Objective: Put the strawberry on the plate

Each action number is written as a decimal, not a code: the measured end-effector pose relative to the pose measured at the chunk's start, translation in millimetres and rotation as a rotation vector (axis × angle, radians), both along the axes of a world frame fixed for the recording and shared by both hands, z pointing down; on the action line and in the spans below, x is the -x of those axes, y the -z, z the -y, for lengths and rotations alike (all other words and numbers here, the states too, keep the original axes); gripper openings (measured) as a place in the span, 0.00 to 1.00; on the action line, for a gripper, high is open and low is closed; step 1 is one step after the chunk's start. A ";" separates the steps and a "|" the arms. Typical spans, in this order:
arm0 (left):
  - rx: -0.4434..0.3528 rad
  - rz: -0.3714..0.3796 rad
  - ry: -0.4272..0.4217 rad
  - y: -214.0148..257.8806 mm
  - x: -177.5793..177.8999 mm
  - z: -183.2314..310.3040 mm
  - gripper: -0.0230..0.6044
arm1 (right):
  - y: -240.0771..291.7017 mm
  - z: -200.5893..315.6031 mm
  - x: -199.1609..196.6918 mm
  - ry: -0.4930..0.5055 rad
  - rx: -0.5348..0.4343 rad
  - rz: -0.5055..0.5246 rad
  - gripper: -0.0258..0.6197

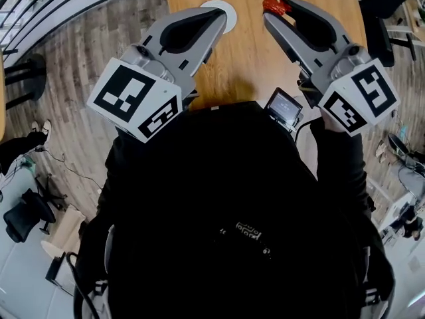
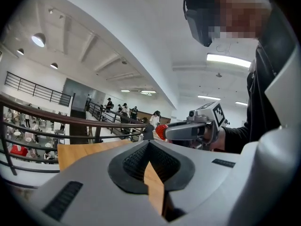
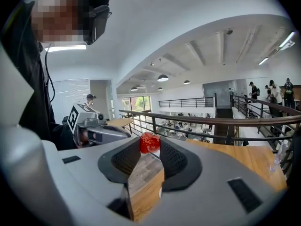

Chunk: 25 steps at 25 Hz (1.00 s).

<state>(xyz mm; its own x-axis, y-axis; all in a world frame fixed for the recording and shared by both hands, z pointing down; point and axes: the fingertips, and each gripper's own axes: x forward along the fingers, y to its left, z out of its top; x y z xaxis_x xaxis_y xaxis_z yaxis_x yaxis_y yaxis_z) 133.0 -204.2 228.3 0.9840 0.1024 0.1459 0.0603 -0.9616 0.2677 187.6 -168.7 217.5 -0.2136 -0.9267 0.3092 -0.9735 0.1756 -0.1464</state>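
A red strawberry (image 1: 274, 6) sits pinched at the tip of my right gripper (image 1: 273, 9), which is shut on it above the far part of the wooden table (image 1: 265, 58). In the right gripper view the strawberry (image 3: 149, 142) fills the gap between the two dark pads (image 3: 175, 160). A white plate (image 1: 228, 13) lies on the table to the left of it, half hidden behind the tip of my left gripper (image 1: 219, 17). The left gripper's jaws meet at the tip with nothing between them. From the left gripper view the right gripper (image 2: 165, 132) reaches in from the right with the strawberry (image 2: 161, 132).
The table's near edge runs just in front of the person's dark torso (image 1: 226, 211). A small screen (image 1: 284, 106) hangs under the right gripper. Wood floor and a railing (image 1: 60, 12) lie left of the table; dark chairs (image 1: 382, 18) stand at its right.
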 end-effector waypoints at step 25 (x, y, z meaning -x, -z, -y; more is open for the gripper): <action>0.061 0.069 0.216 -13.8 27.8 18.0 0.04 | -52.6 60.6 -1.3 0.233 0.085 0.020 0.25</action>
